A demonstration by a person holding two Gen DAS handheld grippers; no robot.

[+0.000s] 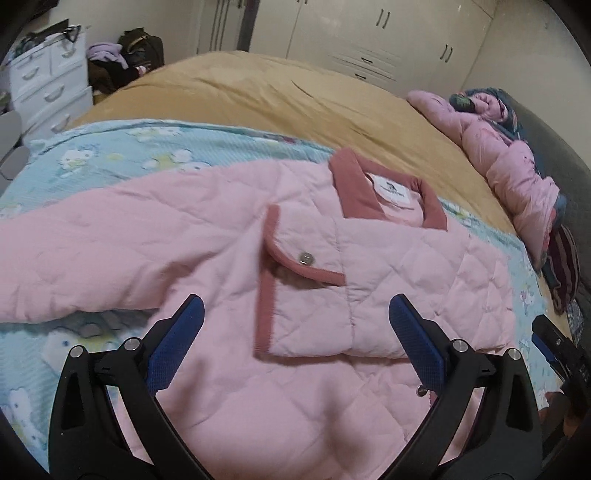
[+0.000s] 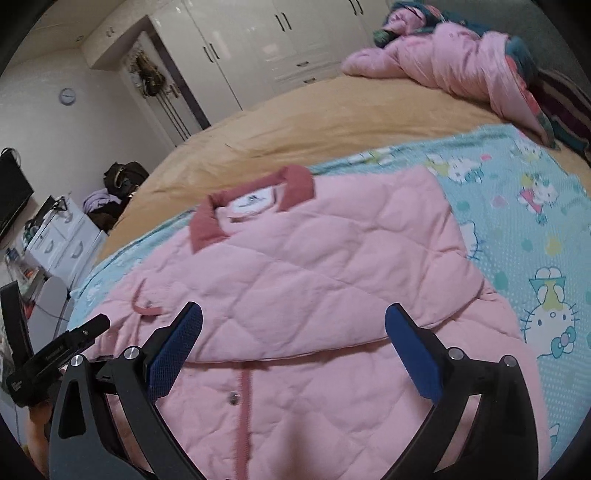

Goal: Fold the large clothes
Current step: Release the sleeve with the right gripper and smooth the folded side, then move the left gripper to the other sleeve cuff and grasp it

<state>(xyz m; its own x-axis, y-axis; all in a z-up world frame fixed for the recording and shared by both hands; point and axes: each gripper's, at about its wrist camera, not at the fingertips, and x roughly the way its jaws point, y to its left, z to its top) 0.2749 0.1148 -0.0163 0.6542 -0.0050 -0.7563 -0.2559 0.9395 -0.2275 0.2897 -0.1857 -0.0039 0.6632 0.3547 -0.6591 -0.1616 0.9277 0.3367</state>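
A pink quilted jacket with a darker pink collar lies spread on the bed, its sides folded in over the front. A trimmed flap with a snap button lies across its middle. My left gripper hovers open over the jacket's lower part, with nothing between its blue pads. In the right wrist view the same jacket shows its collar and the snap placket. My right gripper is open above the folded edge, not touching it. Each gripper appears at the edge of the other's view.
The jacket rests on a light blue cartoon-cat blanket over a tan bedcover. A heap of pink clothes lies at the bed's far right. White drawers and bags stand at the left; wardrobes line the back wall.
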